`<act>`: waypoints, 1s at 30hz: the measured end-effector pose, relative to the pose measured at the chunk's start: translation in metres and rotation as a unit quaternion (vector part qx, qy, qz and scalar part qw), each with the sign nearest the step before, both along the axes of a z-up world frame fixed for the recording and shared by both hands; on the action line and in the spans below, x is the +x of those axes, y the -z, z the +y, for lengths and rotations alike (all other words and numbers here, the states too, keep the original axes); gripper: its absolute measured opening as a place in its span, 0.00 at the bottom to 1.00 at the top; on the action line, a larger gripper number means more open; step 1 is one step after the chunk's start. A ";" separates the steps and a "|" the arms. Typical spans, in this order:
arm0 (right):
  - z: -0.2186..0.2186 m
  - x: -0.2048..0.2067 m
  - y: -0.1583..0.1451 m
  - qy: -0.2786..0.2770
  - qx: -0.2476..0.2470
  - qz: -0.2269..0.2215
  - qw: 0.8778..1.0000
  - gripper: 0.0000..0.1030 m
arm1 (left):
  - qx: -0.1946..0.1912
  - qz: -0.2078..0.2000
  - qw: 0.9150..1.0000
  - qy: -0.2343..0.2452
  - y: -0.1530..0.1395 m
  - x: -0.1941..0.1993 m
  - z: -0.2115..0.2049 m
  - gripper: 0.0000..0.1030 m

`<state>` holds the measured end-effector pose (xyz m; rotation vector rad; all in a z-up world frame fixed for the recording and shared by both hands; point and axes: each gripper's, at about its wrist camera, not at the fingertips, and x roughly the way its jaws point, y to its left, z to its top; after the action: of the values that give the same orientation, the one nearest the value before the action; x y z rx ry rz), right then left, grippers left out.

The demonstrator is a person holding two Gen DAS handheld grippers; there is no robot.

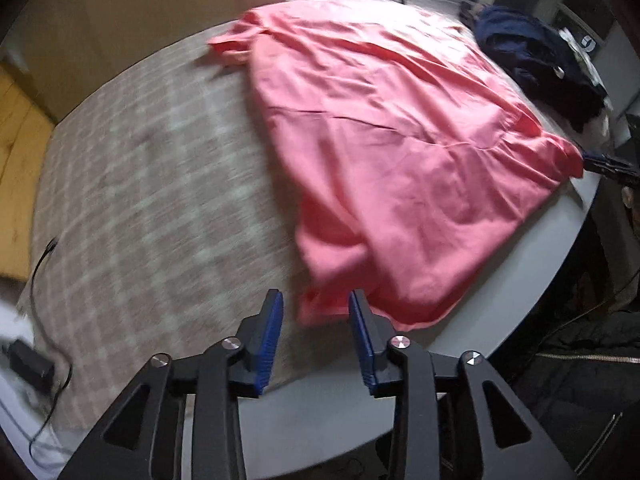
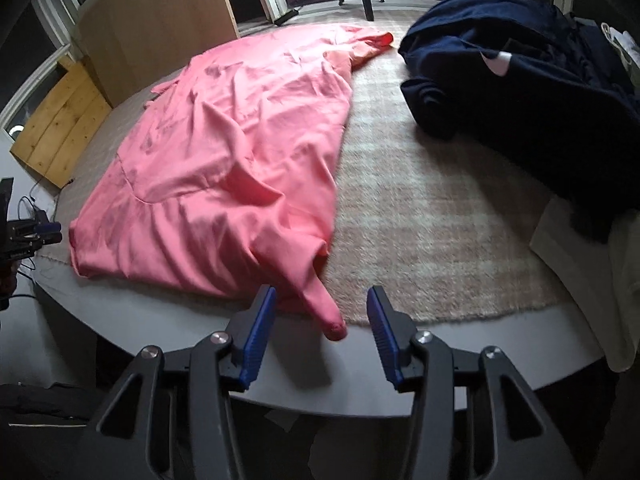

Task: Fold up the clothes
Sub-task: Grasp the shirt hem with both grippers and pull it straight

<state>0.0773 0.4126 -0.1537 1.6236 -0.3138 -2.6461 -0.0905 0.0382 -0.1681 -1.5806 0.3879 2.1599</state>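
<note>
Two grippers, both w/ jaws apart, nothing pinched in either one.

Pink garment (image 2: 224, 152) lies spread on the checked rug (image 2: 420, 216), which covers a grey table (image 2: 304, 376). It is long: it runs from the near table edge away toward the far side, w/ a sleeve or collar bit at the far end. So the long way points away from both grippers.

Right gripper (image 2: 320, 320): a rolled-up pink corner sticks out toward it and ends right btw its two blue pads (image 2: 260, 336). Pads don't press on it; gaps show on both sides. Looks let go, not held. This corner hangs a bit past the rug onto bare table.

Left gripper (image 1: 316, 320): the other near corner of the pink garment (image 1: 400, 152) is just ahead of its tips, a bit to the right pad's side. Cloth edge sits near the gap but isn't squeezed. View here is blurry, so hard to say if the cloth touches a pad.

Both near corners are close, one per gripper. Right one is nearer to its corner, I think.

My guess for next: take the near corners and carry them away along the long way, to fold the near end over the far end. Can't be sure.

Dark blue clothes pile (image 2: 520, 72) sits off to the right side, apart from the pink one.
</note>
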 end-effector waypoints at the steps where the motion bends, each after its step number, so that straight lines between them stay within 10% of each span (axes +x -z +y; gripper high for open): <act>1: 0.001 -0.001 0.002 0.000 0.003 -0.001 1.000 0.45 | -0.001 -0.002 1.000 0.011 0.004 -0.003 0.009 0.33; 3: 0.000 -0.006 0.008 -0.001 0.005 0.001 1.000 0.45 | -0.004 -0.018 1.000 0.018 0.017 -0.007 0.020 0.30; 5: -0.006 -0.010 0.011 -0.014 0.006 0.002 1.000 0.45 | 0.004 -0.041 0.999 0.017 0.025 -0.012 0.025 0.04; 9: -0.019 -0.019 0.019 -0.042 0.009 0.004 0.999 0.45 | 0.036 -0.041 0.999 -0.005 0.010 -0.011 0.016 0.03; 11: -0.029 -0.021 0.018 -0.059 -0.005 0.001 0.998 0.05 | 0.059 -0.029 0.998 -0.022 -0.010 -0.003 -0.002 0.03; 12: -0.034 -0.021 0.016 -0.067 -0.016 -0.001 0.998 0.02 | 0.068 -0.023 0.997 -0.033 -0.021 0.001 -0.012 0.03; 17: -0.042 -0.004 -0.033 -0.085 -0.087 0.054 0.991 0.02 | 0.131 -0.014 0.986 -0.101 -0.054 0.022 -0.071 0.02; 23: -0.030 0.006 -0.036 -0.057 -0.053 0.022 0.997 0.26 | 0.033 -0.056 0.983 -0.174 -0.001 0.029 -0.109 0.02; 30: -0.003 0.029 -0.003 -0.008 -0.039 -0.010 0.999 0.32 | 0.036 -0.050 0.994 -0.087 0.002 0.039 -0.062 0.17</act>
<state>0.1066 0.4095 -0.1509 1.6219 -0.3989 -2.5732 -0.0515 -0.0238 -0.1696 -1.7295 0.1427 2.1841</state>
